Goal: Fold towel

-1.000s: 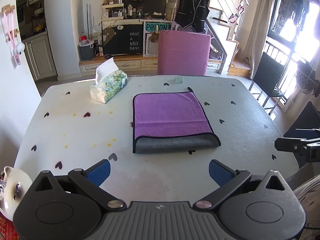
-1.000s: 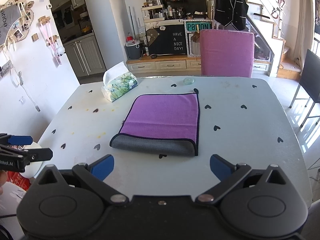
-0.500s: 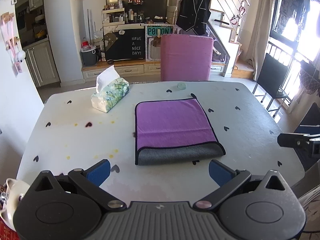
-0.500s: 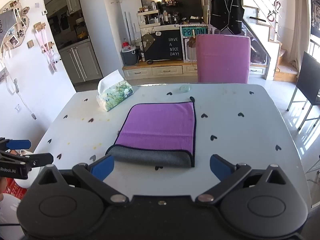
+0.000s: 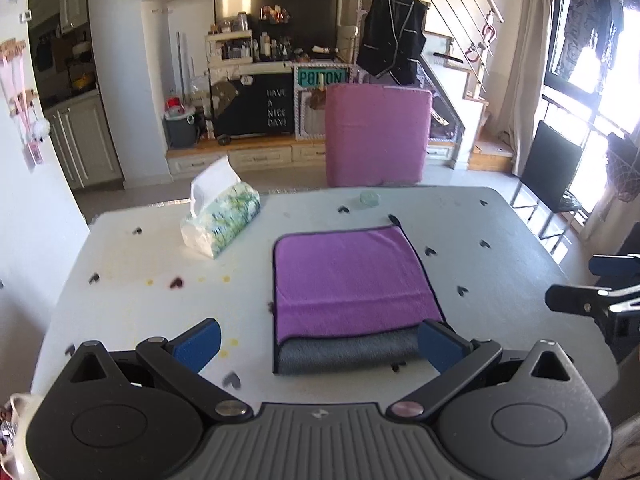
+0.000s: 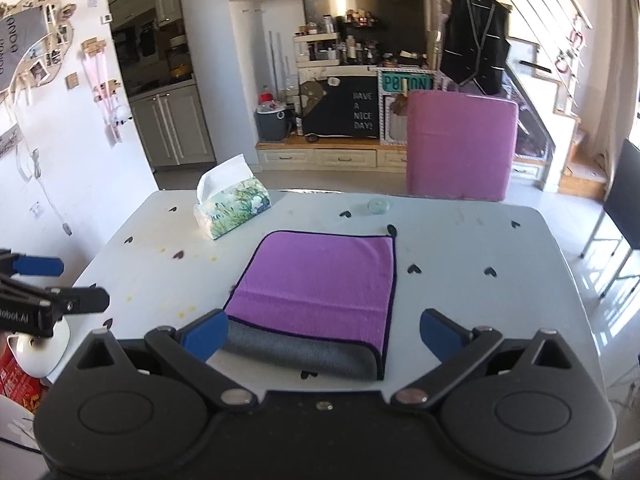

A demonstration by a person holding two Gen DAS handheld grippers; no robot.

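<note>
Hovering at near table (image 5: 500, 232) edge: left gripper (image 5: 318, 342), right gripper (image 6: 324, 336), both spread wide, empty. Towel (image 5: 352, 280) lies flat mid-table, right of tissue box (image 5: 220, 220), ahead of both; grey fold nearest jaws, running left-right. Neither arm clearly nearer.

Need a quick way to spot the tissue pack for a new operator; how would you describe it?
Start at the white table with black heart marks. Beyond the purple towel, toward the far left corner, lies the tissue pack: leaf-printed wrapper, one white sheet sticking up.
</note>
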